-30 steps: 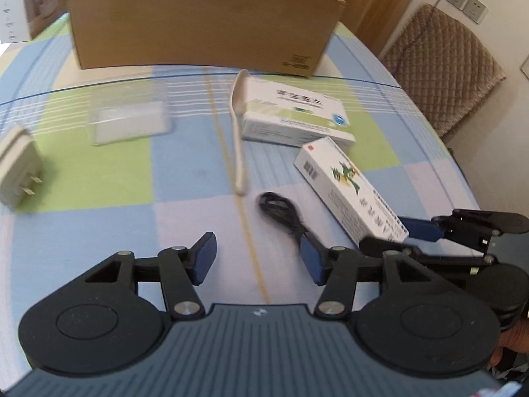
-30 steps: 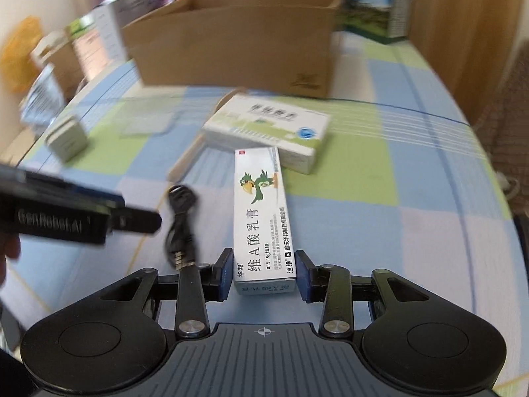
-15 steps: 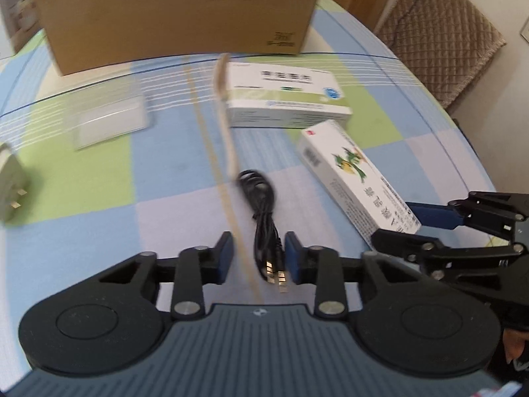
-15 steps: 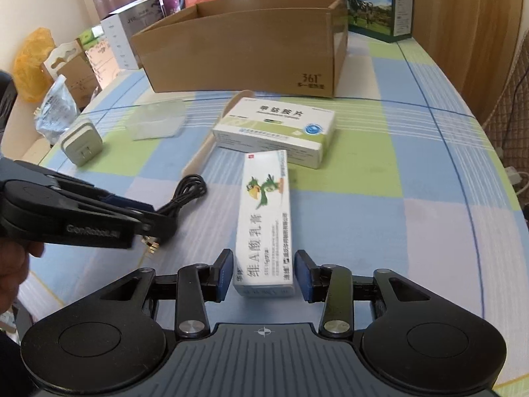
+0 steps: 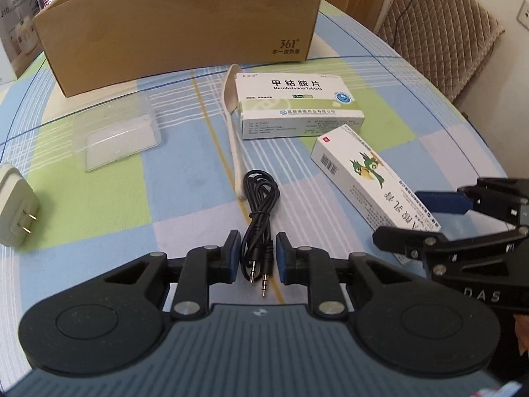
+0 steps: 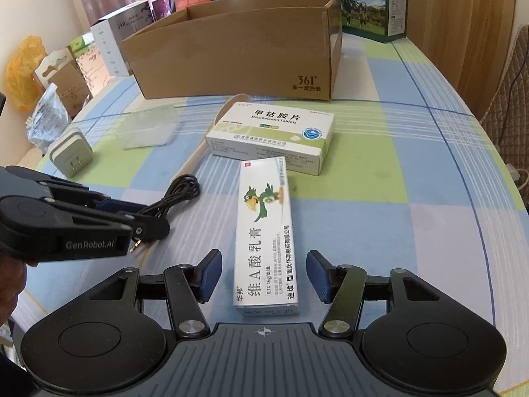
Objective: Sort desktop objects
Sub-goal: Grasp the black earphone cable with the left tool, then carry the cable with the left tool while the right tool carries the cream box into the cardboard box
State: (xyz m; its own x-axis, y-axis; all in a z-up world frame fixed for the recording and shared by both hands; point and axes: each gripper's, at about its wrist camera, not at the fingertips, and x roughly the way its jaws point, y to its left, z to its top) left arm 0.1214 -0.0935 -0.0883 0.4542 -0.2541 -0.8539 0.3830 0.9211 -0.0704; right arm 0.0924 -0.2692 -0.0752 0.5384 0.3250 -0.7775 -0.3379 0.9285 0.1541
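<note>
A coiled black audio cable [image 5: 261, 192] lies on the checked tablecloth, plugs toward me. My left gripper [image 5: 258, 254] has its blue pads [image 5: 234, 251] pressed close against both sides of the cable, shut on it; it also shows in the right wrist view [image 6: 148, 221]. A long white ointment box [image 6: 264, 231] with a green bird lies flat between the spread fingers of my right gripper [image 6: 263, 274], which is open and not touching it. In the left wrist view the right gripper [image 5: 406, 218] straddles that box [image 5: 363, 178].
A white-green tablet box [image 5: 297, 99], a white spoon [image 5: 234, 139], a clear plastic case [image 5: 115, 135] and a plug adapter [image 5: 16, 208] lie around. An open cardboard box [image 6: 231, 59] stands behind them. A padded chair [image 5: 439, 33] is off the right edge.
My left gripper moved over the cable and closed in on it. My right gripper, earlier shut on the ointment box, has opened and the box lies free.
</note>
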